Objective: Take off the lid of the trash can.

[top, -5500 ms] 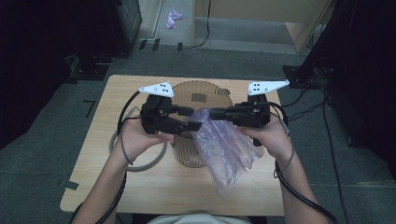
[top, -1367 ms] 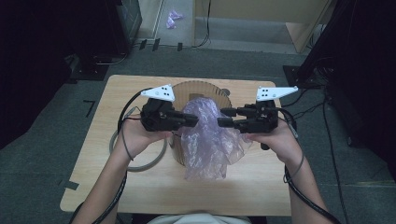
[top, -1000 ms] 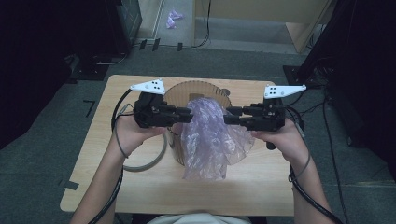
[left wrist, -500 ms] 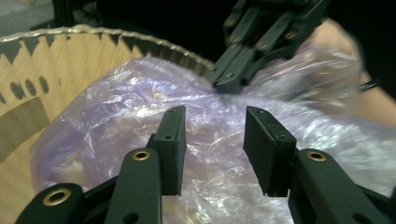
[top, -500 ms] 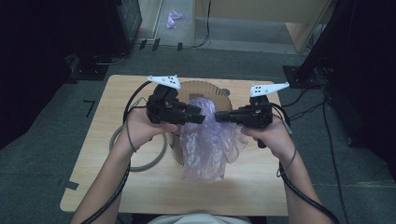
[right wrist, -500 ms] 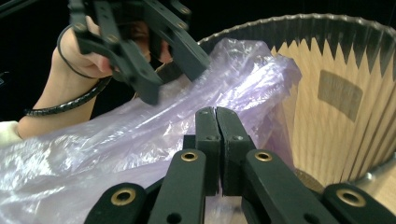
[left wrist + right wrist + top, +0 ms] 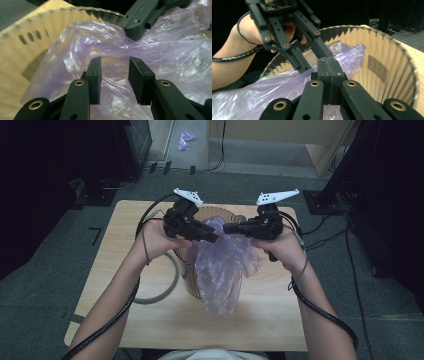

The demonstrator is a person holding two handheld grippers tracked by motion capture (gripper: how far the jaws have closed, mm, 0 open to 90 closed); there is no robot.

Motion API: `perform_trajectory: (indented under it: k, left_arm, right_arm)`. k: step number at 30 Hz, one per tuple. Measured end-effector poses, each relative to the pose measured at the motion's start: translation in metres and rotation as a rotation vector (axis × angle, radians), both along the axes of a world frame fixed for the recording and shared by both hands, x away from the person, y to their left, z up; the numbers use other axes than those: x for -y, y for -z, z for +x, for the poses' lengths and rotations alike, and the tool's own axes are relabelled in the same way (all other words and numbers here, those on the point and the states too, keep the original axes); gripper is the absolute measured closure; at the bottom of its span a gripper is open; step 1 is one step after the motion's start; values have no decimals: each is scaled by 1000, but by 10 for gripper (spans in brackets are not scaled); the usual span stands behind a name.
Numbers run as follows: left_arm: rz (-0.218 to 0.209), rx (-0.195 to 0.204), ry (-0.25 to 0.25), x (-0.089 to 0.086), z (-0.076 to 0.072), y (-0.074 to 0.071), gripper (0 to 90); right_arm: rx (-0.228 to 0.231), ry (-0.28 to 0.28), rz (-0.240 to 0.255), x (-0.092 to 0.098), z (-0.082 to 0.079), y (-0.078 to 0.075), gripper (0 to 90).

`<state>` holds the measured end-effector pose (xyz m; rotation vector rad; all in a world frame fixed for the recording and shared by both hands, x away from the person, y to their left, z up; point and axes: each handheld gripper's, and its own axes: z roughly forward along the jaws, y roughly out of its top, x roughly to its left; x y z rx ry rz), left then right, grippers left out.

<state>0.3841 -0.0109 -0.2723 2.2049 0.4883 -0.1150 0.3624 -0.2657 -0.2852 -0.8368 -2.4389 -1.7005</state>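
Over the bin (image 7: 207, 215), your right claw (image 7: 227, 227) has just pinched the purple bag (image 7: 222, 265); your left claw (image 7: 115, 77), half-open, has been narrowing, ready to spread the liner.

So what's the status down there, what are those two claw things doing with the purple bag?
Right gripper shut on purple bag. Left gripper fingers apart around a fold, jaws just closing. Bag half over basket rim. Nothing in the way.
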Motion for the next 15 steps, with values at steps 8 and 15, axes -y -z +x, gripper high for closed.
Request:
perform_trajectory:
  k: [8, 15]
  left_arm:
    - [-22, -27, -24, -9, 6, 6, 613]
    - [-107, -8, -1, -21, -13, -5, 546]
  right_arm:
    - [-3, 34, -52, -4, 16, 5, 866]
    - [20, 47, -5, 15, 4, -6, 647]
